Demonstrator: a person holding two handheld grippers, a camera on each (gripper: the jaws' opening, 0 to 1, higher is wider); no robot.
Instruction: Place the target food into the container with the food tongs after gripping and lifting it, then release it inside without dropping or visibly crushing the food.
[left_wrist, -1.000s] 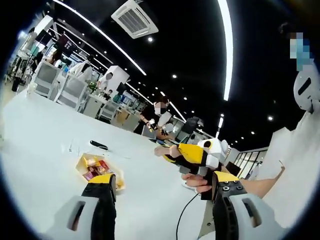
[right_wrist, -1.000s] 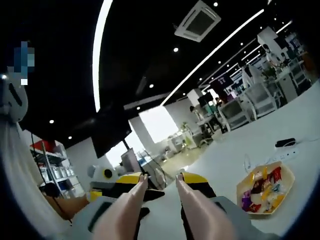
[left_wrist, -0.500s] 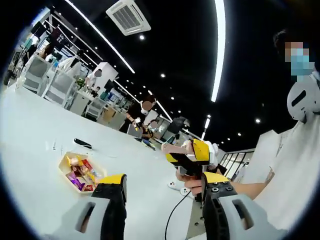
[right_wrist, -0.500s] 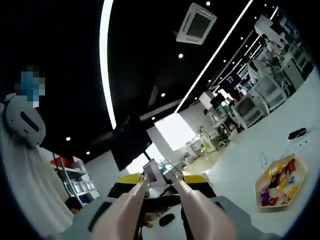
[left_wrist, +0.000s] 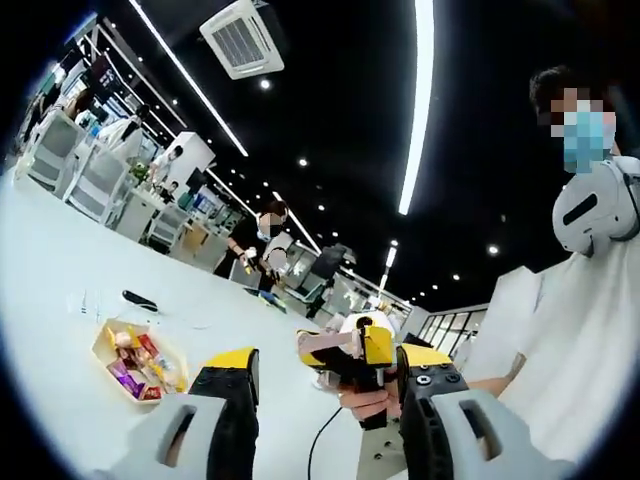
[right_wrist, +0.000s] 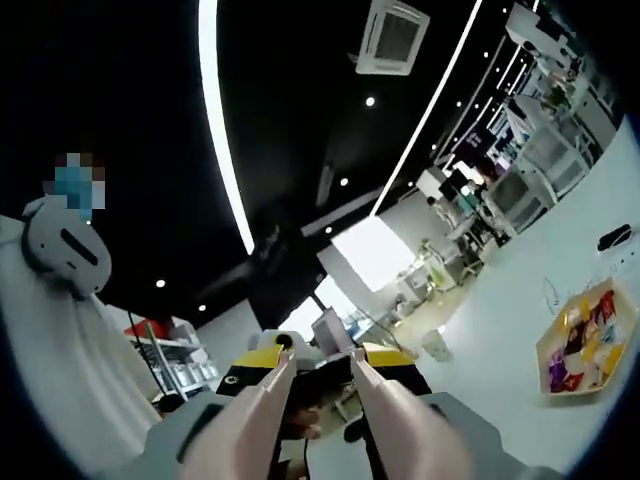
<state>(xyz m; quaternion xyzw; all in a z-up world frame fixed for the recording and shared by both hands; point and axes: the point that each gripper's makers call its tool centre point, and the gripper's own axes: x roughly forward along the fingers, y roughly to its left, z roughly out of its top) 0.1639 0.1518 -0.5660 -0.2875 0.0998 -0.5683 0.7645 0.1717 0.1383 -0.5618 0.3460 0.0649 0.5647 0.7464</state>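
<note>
A yellow tray (left_wrist: 135, 358) of wrapped snacks lies on the white table (left_wrist: 60, 300), left of my left gripper (left_wrist: 327, 362). Its black, yellow-tipped jaws stand wide open with nothing held. Between them, a little beyond, a hand (left_wrist: 366, 403) holds my right gripper (left_wrist: 318, 346), its pale pink fingers pointing left. In the right gripper view the same tray (right_wrist: 590, 342) sits at the far right on the table. My right gripper (right_wrist: 322, 358) has a narrow gap between its pink jaws, and nothing is in it. The black and yellow left gripper (right_wrist: 240, 375) shows just past them.
A black object (left_wrist: 138, 300) and a cable lie on the table beyond the tray. Desks, chairs and people fill the room behind (left_wrist: 265, 240). A person in white stands close at the right (left_wrist: 580, 330). A black cord (left_wrist: 325, 445) hangs under the right gripper.
Both views have swung upward and sideways with the hands. In the left gripper view the right gripper has come lower and further left, now between the left jaws. Jaw gaps are unchanged.
</note>
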